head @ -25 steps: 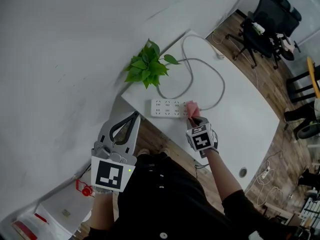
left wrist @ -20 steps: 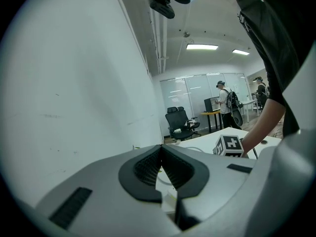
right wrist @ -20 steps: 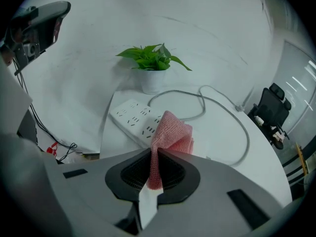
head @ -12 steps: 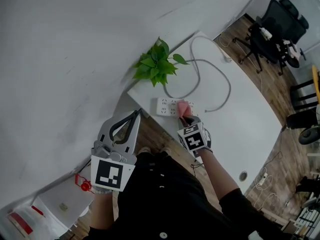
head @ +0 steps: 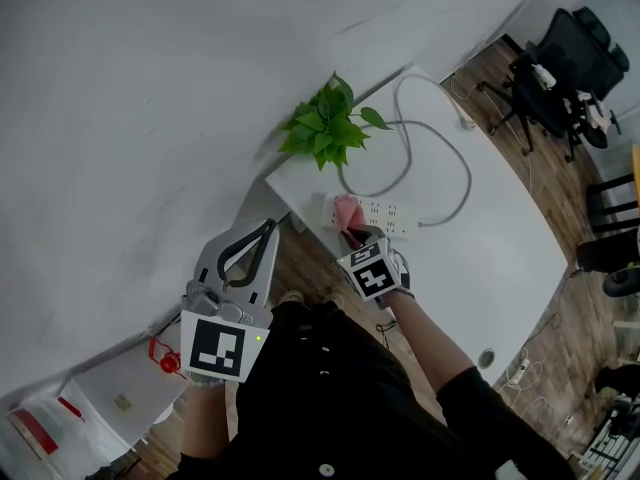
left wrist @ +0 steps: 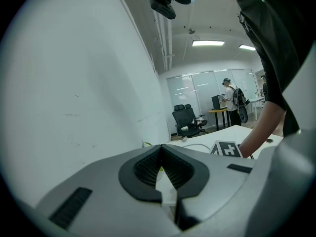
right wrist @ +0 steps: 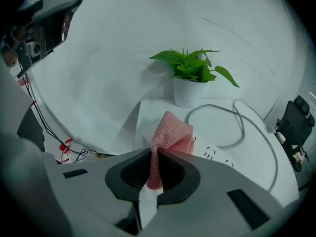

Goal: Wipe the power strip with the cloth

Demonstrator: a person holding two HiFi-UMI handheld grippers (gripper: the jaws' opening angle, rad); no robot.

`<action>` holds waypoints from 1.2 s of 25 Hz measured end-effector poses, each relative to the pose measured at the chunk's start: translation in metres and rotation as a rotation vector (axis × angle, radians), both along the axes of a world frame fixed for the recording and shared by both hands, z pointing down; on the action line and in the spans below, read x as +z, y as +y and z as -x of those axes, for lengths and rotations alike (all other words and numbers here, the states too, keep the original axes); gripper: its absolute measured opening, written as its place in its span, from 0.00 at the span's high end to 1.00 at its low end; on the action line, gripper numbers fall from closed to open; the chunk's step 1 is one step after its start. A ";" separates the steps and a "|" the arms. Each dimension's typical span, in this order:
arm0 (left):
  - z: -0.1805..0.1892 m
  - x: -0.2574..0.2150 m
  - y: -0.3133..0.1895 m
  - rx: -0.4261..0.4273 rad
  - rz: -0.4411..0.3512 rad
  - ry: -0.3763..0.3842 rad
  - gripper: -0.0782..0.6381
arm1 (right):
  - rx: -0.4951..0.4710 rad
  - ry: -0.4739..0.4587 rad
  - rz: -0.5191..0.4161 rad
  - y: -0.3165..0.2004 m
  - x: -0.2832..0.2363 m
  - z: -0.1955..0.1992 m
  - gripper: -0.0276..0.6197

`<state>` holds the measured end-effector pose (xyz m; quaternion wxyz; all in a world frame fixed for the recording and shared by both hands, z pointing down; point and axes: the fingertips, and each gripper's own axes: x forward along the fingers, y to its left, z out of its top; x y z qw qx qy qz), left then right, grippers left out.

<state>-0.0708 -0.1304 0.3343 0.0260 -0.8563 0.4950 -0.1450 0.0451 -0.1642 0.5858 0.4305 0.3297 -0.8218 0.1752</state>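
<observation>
Right gripper (right wrist: 152, 158) clamped on pink cloth (right wrist: 170, 132), pressing it onto the power strip (head: 388, 217) at its end nearest the desk (head: 490, 248) corner by the plant (head: 330, 123), apparently wiping | left gripper (left wrist: 160, 154) jaws together, empty, held off the desk, idle.

A leafy green plant (head: 328, 128) in a white pot (right wrist: 190, 92) stands at the far left corner of my white table (head: 490, 258), close to the pale wall (head: 150, 88). Far off to my right, a black office chair (head: 560, 63) sits on the wooden floor (head: 310, 263). Down at my near left is a small red object (head: 163, 359) with dark wires. Across the room a person (left wrist: 231, 101) stands under a ceiling light (left wrist: 208, 43).
</observation>
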 end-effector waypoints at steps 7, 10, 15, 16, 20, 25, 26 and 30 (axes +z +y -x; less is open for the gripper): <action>0.009 0.001 0.006 -0.030 0.000 -0.010 0.87 | -0.126 0.007 -0.014 0.002 0.001 0.039 0.88; 0.013 0.000 0.009 -0.039 -0.002 -0.013 0.87 | -0.161 0.005 -0.015 0.003 0.002 0.053 0.88; 0.016 0.000 0.011 -0.047 -0.003 -0.015 0.87 | -0.198 0.004 -0.010 0.005 0.005 0.069 0.88; 0.016 0.000 0.011 -0.046 -0.002 -0.016 0.87 | -0.194 0.002 -0.009 0.005 0.005 0.070 0.88; 0.015 0.000 0.011 -0.033 -0.006 -0.014 0.87 | -0.156 -0.022 -0.005 0.003 0.001 0.067 0.88; 0.003 -0.001 0.006 0.007 -0.009 0.001 0.87 | -0.075 -0.058 -0.044 -0.003 -0.017 0.052 0.88; 0.000 -0.001 0.005 0.019 -0.012 0.002 0.87 | -0.066 -0.062 -0.064 -0.004 -0.023 0.049 0.88; -0.016 -0.006 0.000 0.070 -0.031 0.002 0.87 | -0.057 -0.078 -0.156 -0.005 -0.048 0.037 0.88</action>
